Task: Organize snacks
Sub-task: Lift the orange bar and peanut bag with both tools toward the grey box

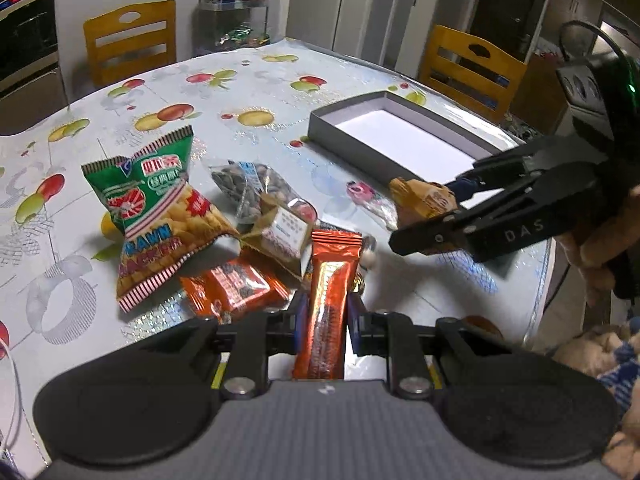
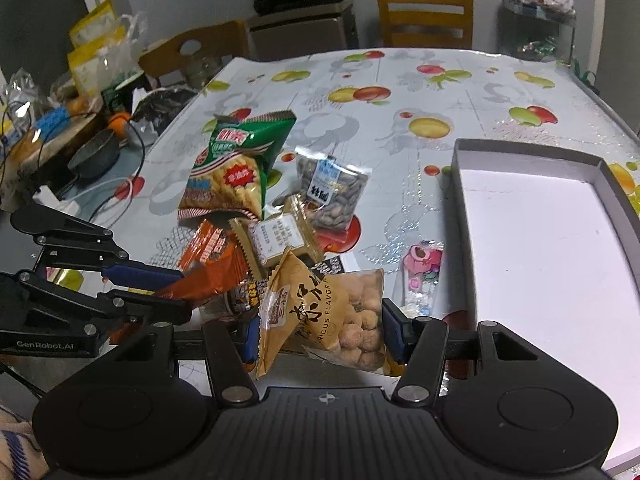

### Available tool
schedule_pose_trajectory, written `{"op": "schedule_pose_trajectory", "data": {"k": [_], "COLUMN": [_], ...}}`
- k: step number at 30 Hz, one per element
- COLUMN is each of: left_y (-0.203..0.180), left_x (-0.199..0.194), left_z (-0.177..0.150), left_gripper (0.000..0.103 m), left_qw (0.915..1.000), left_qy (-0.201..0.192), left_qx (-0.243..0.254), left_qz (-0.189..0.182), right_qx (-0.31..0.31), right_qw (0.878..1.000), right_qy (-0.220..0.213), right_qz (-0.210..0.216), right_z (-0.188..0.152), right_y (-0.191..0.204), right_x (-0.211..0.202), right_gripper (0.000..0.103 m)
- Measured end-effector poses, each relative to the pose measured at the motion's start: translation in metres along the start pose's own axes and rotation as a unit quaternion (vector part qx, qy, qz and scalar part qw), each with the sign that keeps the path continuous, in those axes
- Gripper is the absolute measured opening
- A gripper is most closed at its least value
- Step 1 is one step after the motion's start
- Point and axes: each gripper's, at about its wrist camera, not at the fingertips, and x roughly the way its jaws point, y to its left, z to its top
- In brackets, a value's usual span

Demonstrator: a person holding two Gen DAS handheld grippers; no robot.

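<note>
My left gripper [image 1: 323, 312] is shut on an orange snack bar [image 1: 330, 292], held above the table; it also shows in the right wrist view [image 2: 196, 280]. My right gripper [image 2: 320, 332] is shut on a tan bag of coated nuts [image 2: 332, 316], seen in the left wrist view [image 1: 426, 196] near the box. The grey box with a white floor [image 1: 384, 136] [image 2: 544, 240] is open and holds nothing. On the table lie a green prawn cracker bag [image 1: 152, 212] [image 2: 236, 168], a sunflower seed bag [image 1: 248, 184] [image 2: 332, 192], a small biscuit pack [image 1: 284, 232] [image 2: 276, 236], an orange packet [image 1: 232, 288] and a pink candy [image 1: 366, 192] [image 2: 420, 268].
The table has a fruit-print cloth [image 1: 248, 80]. Yellow chairs [image 1: 132, 40] [image 1: 468, 68] stand at the far side. Clutter, a pan and cables [image 2: 80, 132] sit at the table's left end. A glass rack [image 1: 232, 24] stands by the wall.
</note>
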Motion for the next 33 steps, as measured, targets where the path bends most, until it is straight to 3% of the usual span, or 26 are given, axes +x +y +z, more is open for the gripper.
{"op": "schedule_pose_trajectory", "data": {"k": [20, 33], "left_y": [-0.018, -0.051], "left_x": [0.02, 0.033], "left_z": [0.065, 0.118], "left_gripper": [0.017, 0.017], "left_qw": [0.9985, 0.9967], "left_qy": [-0.015, -0.009], "left_qx": [-0.006, 0.015], "left_qz": [0.051, 0.079], "right_qx": [0.034, 0.054], "right_qw": [0.998, 0.996], "right_qy": [-0.038, -0.061], "right_qz": [-0.027, -0.046], "right_z": [0.014, 0.019], "right_y": [-0.036, -0.067], "right_x": [-0.033, -0.058], "right_gripper": [0.057, 0.057]}}
